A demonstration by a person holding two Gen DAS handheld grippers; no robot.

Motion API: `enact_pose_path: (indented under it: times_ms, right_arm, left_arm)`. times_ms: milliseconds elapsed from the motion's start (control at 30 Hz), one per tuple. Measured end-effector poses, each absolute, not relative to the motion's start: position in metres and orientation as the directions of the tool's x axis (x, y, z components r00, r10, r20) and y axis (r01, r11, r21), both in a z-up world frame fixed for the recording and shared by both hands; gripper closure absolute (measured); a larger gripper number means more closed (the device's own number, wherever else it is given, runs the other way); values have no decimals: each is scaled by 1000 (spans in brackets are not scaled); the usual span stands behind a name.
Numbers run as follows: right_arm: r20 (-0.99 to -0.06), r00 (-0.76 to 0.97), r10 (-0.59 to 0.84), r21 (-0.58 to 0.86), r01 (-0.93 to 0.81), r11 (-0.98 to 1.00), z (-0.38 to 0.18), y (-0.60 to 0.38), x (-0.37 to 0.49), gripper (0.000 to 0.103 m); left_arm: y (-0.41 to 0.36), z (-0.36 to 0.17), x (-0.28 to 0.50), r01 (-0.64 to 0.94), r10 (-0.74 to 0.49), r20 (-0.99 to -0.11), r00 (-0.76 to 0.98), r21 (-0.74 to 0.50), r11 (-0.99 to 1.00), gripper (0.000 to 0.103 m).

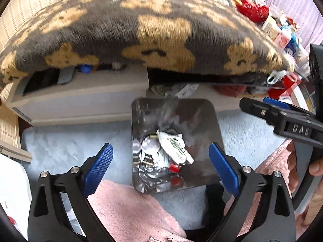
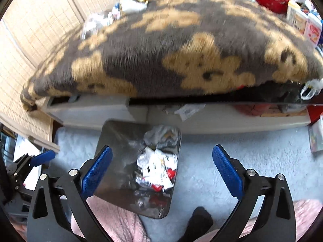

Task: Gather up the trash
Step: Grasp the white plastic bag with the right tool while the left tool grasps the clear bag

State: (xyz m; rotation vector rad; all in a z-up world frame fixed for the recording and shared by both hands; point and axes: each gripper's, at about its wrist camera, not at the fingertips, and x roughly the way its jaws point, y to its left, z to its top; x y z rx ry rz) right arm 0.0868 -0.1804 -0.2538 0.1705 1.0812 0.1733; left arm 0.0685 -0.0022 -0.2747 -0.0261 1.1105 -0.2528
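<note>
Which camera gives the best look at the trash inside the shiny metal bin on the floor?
The left wrist view. It looks almost straight down into the metal bin, so the crumpled white wrapper and red cap read clearly. The right wrist view sees the bin at a slant, its contents more blurred, with one tong overlapping its corner.

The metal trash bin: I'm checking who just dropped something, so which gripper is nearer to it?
Left. The left gripper hangs open right over the metal trash bin, which sits between its fingers. The right gripper is also open, but off to the bin's right side.
</note>
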Motion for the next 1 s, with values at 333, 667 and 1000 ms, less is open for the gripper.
enact_pose_path:
  times_ms: [333, 667, 1000]
  right_arm:
    - [-767, 611, 197, 231, -22, 973, -182, -207, 139, 3]
    - [-735, 646, 206, 217, -64, 974, -168, -180, 218, 4]
    - [-720, 644, 261, 241, -120, 963, -171, -152, 293, 4]
  left_arm:
    - [26, -215, 107, 143, -179, -815, 551, -119, 983, 8]
    - [27, -192, 181, 123, -132, -782, 609, -70, 990, 8]
    - [23, -188, 252, 123, -137, -760, 635, -76, 990, 8]
